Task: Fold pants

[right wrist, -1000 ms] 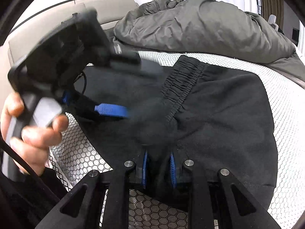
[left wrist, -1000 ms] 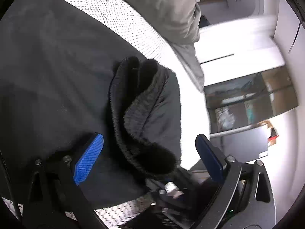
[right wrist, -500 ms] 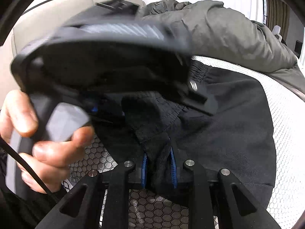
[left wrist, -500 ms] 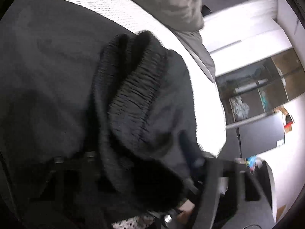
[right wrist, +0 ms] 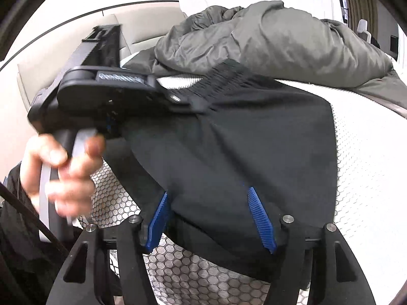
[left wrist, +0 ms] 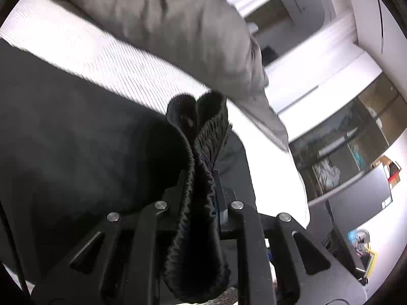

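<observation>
Black pants (right wrist: 254, 137) lie spread on a white mesh bed surface (right wrist: 368, 167). My left gripper (left wrist: 201, 178) has the bunched elastic waistband (left wrist: 203, 137) pinched between its fingers, and its jaws are still closing. The right wrist view shows that same left gripper (right wrist: 188, 101) held by a hand (right wrist: 63, 172), lifting the waistband edge. My right gripper (right wrist: 208, 193) sits low at the near hem. Its jaws are opening, and its blue pads (right wrist: 262, 221) stand apart with loose black fabric draped between them, not pressed.
A crumpled grey duvet (right wrist: 267, 45) lies at the far side of the bed, just past the waistband. A beige headboard (right wrist: 63, 58) stands at the left. Honeycomb mesh (right wrist: 178, 267) shows near me. Shelves and a dark screen (left wrist: 356, 198) stand beyond the bed.
My left gripper went from wide open around the waistband to pinching it, and rose with it. My right gripper, shut on a fabric fold before, has spread its pads and let go.
</observation>
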The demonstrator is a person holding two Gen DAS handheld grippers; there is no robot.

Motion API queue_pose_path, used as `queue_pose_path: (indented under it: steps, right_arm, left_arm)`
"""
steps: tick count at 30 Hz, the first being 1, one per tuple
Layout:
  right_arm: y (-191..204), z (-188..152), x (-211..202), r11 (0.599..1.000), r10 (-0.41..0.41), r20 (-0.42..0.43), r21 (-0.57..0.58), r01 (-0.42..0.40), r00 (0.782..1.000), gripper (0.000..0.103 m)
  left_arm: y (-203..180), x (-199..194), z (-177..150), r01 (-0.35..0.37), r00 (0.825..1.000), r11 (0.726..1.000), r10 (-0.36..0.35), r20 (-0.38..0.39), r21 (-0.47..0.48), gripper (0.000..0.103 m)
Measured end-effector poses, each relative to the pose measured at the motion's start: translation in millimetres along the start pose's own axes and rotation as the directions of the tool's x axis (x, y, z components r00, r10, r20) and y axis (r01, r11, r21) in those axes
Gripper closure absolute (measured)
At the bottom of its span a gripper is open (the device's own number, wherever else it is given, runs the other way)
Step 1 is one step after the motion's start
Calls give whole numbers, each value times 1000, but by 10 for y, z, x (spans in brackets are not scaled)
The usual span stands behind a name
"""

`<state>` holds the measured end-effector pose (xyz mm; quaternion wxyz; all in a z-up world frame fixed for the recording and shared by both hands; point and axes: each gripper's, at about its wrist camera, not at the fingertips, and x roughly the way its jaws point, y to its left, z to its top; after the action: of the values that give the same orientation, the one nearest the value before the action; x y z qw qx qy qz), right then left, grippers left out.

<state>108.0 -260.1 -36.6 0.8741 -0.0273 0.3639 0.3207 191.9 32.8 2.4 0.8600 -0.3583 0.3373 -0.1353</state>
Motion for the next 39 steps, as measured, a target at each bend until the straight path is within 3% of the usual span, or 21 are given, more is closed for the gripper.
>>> queue_pose_path:
  steps: [5,9,12,17,21,23,25,27,30,32,34,37,38,39]
  right_arm:
    - [-17,-19,-7,1000,-6,-1,8,6,1000,36]
    - [34,-19,160,1000,-21,-51,-21,20,998,36]
    - [52,-33,294,999,-35,-95,-27,33,995,36]
    - [79,13,367,998,-54,-103,-40,50,993,31]
    - [62,-9,334,999,-41,-112,-34,37,993,31]
    - [57,10,240,1000,-14,-103,-13,13,995,31]
    - [29,45,131,1000,22,-69,12,-21,997,29]
    - [-33,73,32,998,42,-33,47,-40,999,23]
    - [-174,105,-23,994,38,-8,100,-37,999,22]
    - [-279,97,9,990,10,-21,138,-7,1000,22]
    - [-378,75,51,984,-8,-37,176,14,999,22]
    - [-472,73,91,978,-28,-54,205,38,998,22]
    - [-497,74,92,977,-33,-55,210,44,998,22]
    - [-510,74,88,975,-36,-55,215,47,998,22]
  left_arm:
    - [399,-502,176,-78,992,997,80,102,-24,90]
    - [771,-684,83,-166,982,984,171,75,-61,90]
    - [1022,-583,-37,-258,966,964,259,-5,-59,87]
    - [1084,-628,-66,-280,960,959,280,-8,-42,83]
    - [954,-823,-14,-289,954,957,291,72,-39,83]
    - [894,-899,75,-296,947,955,297,118,-31,76]
    - [895,-907,199,-288,946,957,291,139,-47,54]
    - [880,-811,343,-260,957,964,265,119,-58,52]
    - [824,-500,534,-215,976,976,216,33,-39,52]
    - [763,-273,566,-244,969,970,245,-30,15,52]
    - [726,-48,585,-293,952,955,297,-80,54,52]
    - [791,144,621,-331,936,944,328,-125,-3,54]
    - [801,164,639,-329,938,944,324,-122,-22,56]
    - [785,159,665,-313,945,949,309,-104,-22,70]
